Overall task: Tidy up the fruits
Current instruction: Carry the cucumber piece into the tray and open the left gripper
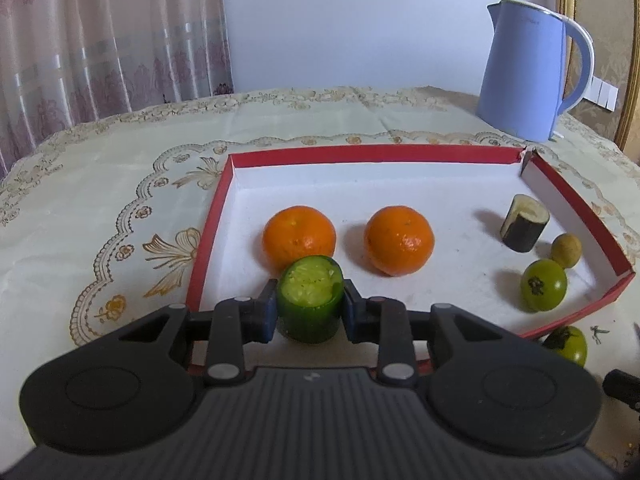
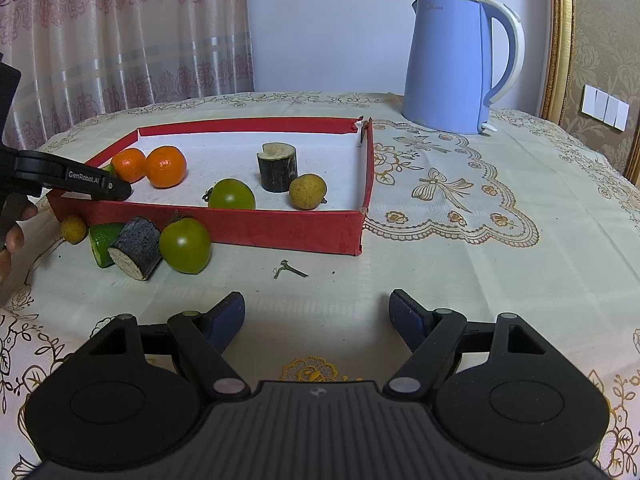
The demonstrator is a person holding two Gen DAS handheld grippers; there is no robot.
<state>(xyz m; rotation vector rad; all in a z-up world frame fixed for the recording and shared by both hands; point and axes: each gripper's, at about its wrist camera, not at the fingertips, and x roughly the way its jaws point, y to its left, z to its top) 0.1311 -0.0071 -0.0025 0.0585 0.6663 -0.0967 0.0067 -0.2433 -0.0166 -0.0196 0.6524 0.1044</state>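
The left gripper point(image 1: 310, 307), low in the frame's centre, is pinching a green cucumber piece point(image 1: 310, 300) in its jaws over the red tray's point(image 1: 208, 232) near-left corner, and should be lowering it clear of the oranges point(image 1: 299, 238) before letting go, while the right gripper point(image 2: 316, 320) is waiting with jaws spread.

"GenRobot.AI" in white on the left gripper point(image 2: 105, 174) arm, left of the kettle point(image 2: 452, 64); "Midea" faintly on kettle's upper body
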